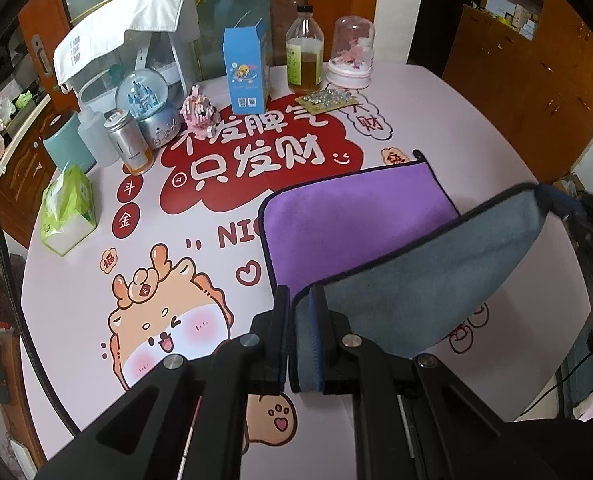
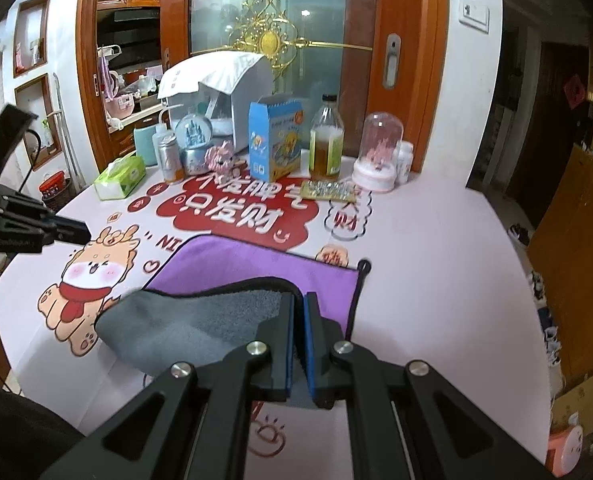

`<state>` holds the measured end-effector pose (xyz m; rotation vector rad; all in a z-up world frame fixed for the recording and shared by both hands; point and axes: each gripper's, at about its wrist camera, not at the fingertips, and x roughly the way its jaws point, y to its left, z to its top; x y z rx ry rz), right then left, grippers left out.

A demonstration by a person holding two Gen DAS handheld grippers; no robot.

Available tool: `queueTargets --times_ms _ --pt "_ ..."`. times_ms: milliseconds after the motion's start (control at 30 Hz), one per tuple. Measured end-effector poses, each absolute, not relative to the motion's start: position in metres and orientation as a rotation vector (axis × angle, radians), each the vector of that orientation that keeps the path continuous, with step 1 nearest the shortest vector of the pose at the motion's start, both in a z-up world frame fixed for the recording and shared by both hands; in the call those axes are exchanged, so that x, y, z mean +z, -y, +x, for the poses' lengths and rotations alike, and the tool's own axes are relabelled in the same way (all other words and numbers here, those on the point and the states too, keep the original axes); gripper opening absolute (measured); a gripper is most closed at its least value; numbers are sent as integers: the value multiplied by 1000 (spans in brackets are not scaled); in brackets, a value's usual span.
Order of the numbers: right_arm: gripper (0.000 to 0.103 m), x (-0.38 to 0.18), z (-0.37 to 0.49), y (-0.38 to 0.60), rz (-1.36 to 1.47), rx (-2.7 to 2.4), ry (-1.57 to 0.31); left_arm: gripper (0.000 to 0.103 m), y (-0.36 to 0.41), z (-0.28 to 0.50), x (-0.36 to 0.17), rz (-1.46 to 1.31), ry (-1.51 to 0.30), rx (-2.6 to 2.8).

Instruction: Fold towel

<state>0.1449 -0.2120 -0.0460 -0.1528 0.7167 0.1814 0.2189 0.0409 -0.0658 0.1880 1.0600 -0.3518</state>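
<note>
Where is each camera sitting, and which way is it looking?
Left wrist: sits on the left gripper, looks forward across the table at the towel; its own black fingers show, clamped on the grey edge.
Right wrist: sits on the right gripper, faces the glass door; its fingers pinch the towel's other corner.
Shared: towel, blue box, oil bottle.

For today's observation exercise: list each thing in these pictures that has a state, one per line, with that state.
towel: near edge lifted off the table, grey underside showing, purple far part lying flat
left gripper: shut on the towel's near left corner
right gripper: shut on the towel's near right corner
oil bottle: upright, capped, partly full
blue carton: upright, top flap open
tissue pack: open, a tissue sticking out
</note>
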Motion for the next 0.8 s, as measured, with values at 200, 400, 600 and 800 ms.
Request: queueTargets --times_ms 200,400,600,800 --pt "5 -40 164 215 -182 165 -694 8 -35 235 -73 178 -1076 -358" --pt "5 -48 186 218 -189 143 -692 8 -27 247 -80 182 -1092 -365" --pt "5 -55 213 218 -202 107 -692 8 -28 261 -88 160 -1112 -360" --pt "5 -72 238 218 -212 82 -734 9 -28 273 -98 137 -1140 -359"
